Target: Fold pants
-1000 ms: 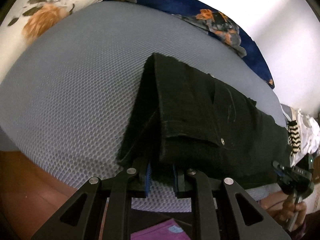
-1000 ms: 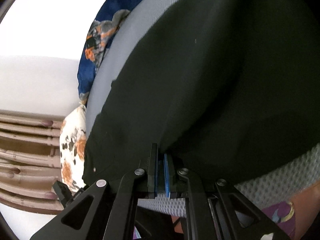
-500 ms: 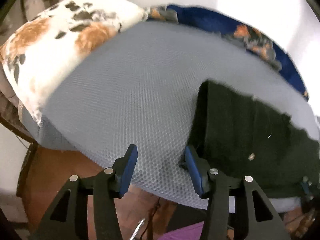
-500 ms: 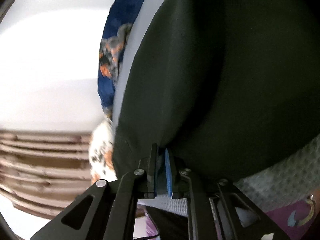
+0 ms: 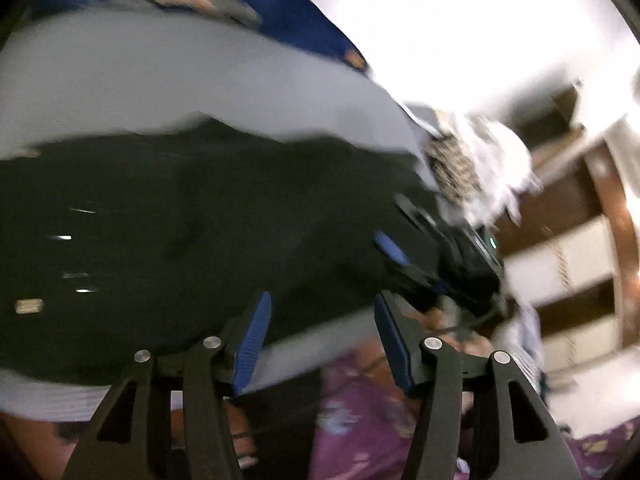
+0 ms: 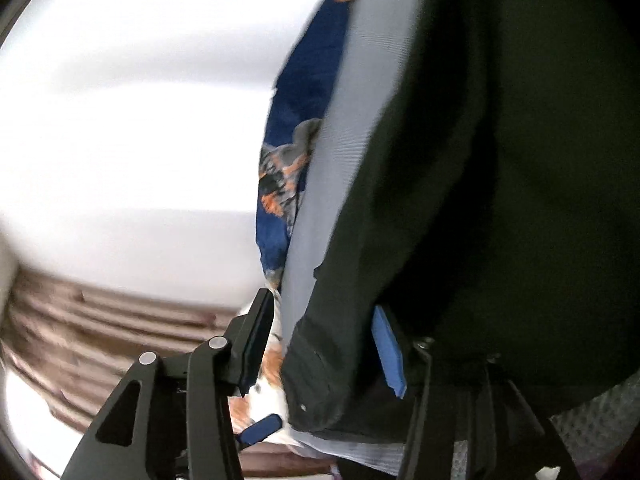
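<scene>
The black pants (image 5: 180, 220) lie folded across the grey mesh mattress (image 5: 160, 72). In the blurred left wrist view my left gripper (image 5: 324, 340) hovers over their near edge, jaws opening, nothing between the pads. My right gripper (image 5: 400, 226) shows at the pants' right end. In the right wrist view the pants (image 6: 500, 200) fill the right side. My right gripper (image 6: 324, 344) is opening, with a folded corner of the pants loose between its fingers and the pads off the cloth.
A blue floral blanket (image 5: 288, 12) runs along the mattress's far edge against a white wall. A heap of white and patterned clothes (image 5: 480, 168) sits past the pants' right end, with wooden furniture (image 5: 616, 240) behind. A person's purple garment (image 5: 360, 420) is close below.
Both grippers were shut on the pants' edge and have let go and opened. The left one has swung right along the pants, toward the right gripper.
</scene>
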Tool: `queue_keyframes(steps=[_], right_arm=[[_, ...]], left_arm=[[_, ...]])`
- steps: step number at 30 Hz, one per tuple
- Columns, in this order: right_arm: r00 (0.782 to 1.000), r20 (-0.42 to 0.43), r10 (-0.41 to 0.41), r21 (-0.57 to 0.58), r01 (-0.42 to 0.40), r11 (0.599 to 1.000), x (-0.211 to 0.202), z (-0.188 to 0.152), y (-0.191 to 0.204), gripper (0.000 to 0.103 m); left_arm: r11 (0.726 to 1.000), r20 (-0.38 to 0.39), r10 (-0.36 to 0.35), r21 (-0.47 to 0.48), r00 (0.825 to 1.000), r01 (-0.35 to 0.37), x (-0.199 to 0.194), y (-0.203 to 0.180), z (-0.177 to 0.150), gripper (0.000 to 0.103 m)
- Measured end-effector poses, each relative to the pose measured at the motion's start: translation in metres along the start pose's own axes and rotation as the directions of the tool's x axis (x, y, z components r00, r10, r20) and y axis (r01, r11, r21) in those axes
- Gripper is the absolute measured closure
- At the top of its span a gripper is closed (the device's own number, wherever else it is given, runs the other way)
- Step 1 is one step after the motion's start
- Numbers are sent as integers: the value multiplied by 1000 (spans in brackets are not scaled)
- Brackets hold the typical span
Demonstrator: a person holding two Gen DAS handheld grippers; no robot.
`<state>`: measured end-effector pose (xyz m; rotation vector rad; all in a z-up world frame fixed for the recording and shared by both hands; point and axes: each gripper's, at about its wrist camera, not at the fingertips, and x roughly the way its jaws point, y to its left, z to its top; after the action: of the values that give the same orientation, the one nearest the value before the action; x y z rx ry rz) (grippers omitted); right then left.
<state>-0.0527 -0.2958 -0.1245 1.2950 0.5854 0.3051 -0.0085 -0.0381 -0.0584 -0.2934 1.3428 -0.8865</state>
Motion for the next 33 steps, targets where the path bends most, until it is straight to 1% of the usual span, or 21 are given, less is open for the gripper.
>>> queue_keyframes(steps=[2, 4, 6, 8, 10, 13, 14, 15, 17, 19, 20, 21, 22, 24, 25, 26, 28, 29, 32, 33], right_arm=[[1000, -16, -21, -93, 19, 995, -1, 2, 12, 55], [999, -28, -37, -168, 31, 985, -1, 6, 22, 55], [998, -37, -45, -205, 36, 978, -2, 10, 25, 55], [999, -38, -25, -189, 18, 982, -7, 14, 20, 55], [1000, -28, 11, -136, -15, 991, -9, 17, 13, 55], [999, 17, 50, -66, -49, 997, -16, 24, 1, 55], [998, 25, 56, -49, -55, 997, -17, 26, -2, 55], [998, 30, 58, -32, -57, 998, -17, 28, -5, 55], [998, 30, 58, -10, -58, 998, -15, 30, -10, 54], [999, 18, 51, 12, -51, 999, -15, 31, -12, 54], [999, 9, 36, 20, -36, 999, -16, 31, -13, 53], [1000, -5, 1, 32, -1, 999, -19, 31, -15, 51], [998, -30, -49, 53, 51, 997, -19, 31, -16, 49], [994, -70, -83, 92, 90, 992, -21, 27, -24, 45], [990, -90, -110, 108, 120, 987, -21, 25, -30, 45], [986, -109, -125, 117, 138, 983, -18, 23, -34, 45], [982, -135, -130, 131, 147, 980, -9, 17, -42, 47], [981, -139, -133, 125, 151, 981, -5, 15, -42, 47], [967, -161, -198, 51, 208, 977, 12, 12, -30, 43], [969, -164, -185, 51, 195, 979, 17, 11, -28, 39]], left_arm=[[999, -90, -53, -16, 995, 51, 30, -8, 5, 48], [997, -131, -70, -29, 989, 67, 51, -13, 12, 48], [994, -179, -103, -56, 978, 94, 71, -15, 17, 48], [989, -200, -138, -85, 970, 123, 88, -16, 20, 48], [987, -175, -136, -114, 975, 117, 95, -17, 23, 48], [961, -64, -196, -210, 979, 179, 91, -8, 29, 48], [950, -12, -205, -245, 979, 195, 89, -4, 31, 48], [942, 21, -203, -267, 979, 201, 87, -1, 32, 48], [928, 63, -202, -305, 977, 212, 91, 3, 33, 48], [916, 66, -195, -344, 979, 206, 95, 10, 32, 48], [907, 60, -189, -372, 980, 197, 99, 10, 29, 48], [900, 71, -188, -388, 980, 200, 98, 13, 28, 48], [900, 85, -184, -387, 979, 203, 95, 14, 28, 48], [907, 98, -174, -372, 980, 198, 89, 12, 28, 48], [903, 105, -182, -376, 978, 209, 86, 14, 29, 48], [898, 115, -187, -382, 976, 218, 81, 17, 27, 48], [900, 127, -166, -386, 978, 203, 77, 18, 27, 48], [899, 120, -165, -391, 979, 199, 76, 20, 24, 48], [888, 100, -178, -412, 979, 204, 80, 20, 17, 48], [887, 88, -187, -414, 978, 207, 81, 20, 13, 48]])
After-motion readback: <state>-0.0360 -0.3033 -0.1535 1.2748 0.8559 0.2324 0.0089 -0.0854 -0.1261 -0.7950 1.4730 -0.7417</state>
